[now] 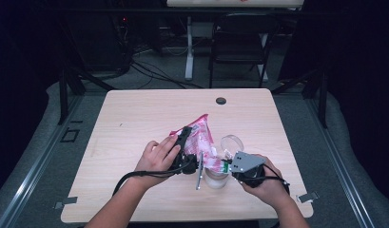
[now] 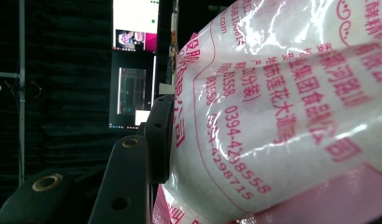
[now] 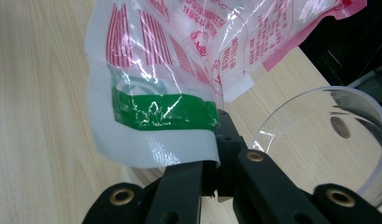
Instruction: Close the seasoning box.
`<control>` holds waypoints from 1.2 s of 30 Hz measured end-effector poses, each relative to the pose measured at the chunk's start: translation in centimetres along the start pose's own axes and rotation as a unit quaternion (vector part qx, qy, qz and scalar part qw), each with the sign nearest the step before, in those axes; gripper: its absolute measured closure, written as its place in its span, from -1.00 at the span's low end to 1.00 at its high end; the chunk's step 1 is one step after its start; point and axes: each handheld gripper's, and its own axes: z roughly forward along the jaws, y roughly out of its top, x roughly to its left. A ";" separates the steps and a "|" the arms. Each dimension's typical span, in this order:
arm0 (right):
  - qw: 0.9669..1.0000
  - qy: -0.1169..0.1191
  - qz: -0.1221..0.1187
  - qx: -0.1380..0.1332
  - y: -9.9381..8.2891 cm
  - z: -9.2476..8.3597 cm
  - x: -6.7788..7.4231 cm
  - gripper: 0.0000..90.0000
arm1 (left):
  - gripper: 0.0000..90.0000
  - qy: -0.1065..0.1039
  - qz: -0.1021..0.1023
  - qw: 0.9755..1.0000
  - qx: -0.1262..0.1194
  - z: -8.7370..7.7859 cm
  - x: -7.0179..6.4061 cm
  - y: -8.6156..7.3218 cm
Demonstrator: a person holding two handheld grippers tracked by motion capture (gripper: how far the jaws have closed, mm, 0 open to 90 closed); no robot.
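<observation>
Light wood table point(image 1: 135, 118) carrying the work items

The table is standing on grey flooring, with a round dark grommet point(image 1: 221, 100) sitting in its far edge. A clear plastic cup point(image 1: 231, 142) is lying on its side right of centre, and a clear container point(image 1: 216, 179) is standing just in front of it.

High view: fixed above the person's side, looking forward and down over the table point(image 1: 135, 114). Both gripper views ride close-up along their jaws; all three share the pink-printed bag point(image 1: 201, 135) point(image 2: 272, 116) point(image 3: 179, 70).
</observation>
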 end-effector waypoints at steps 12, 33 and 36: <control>1.000 0.003 0.003 -0.004 -0.1 0.1 0.0 1.00 | 0.35 0.003 0.005 1.000 -0.002 -0.1 0.2 0.1; 1.000 0.008 0.005 0.002 -0.3 0.6 0.1 1.00 | 0.35 -0.001 0.007 1.000 -0.001 0.0 0.0 0.0; 1.000 0.007 0.004 0.001 -0.3 0.5 0.1 1.00 | 0.35 -0.002 0.005 1.000 0.000 0.0 0.0 0.1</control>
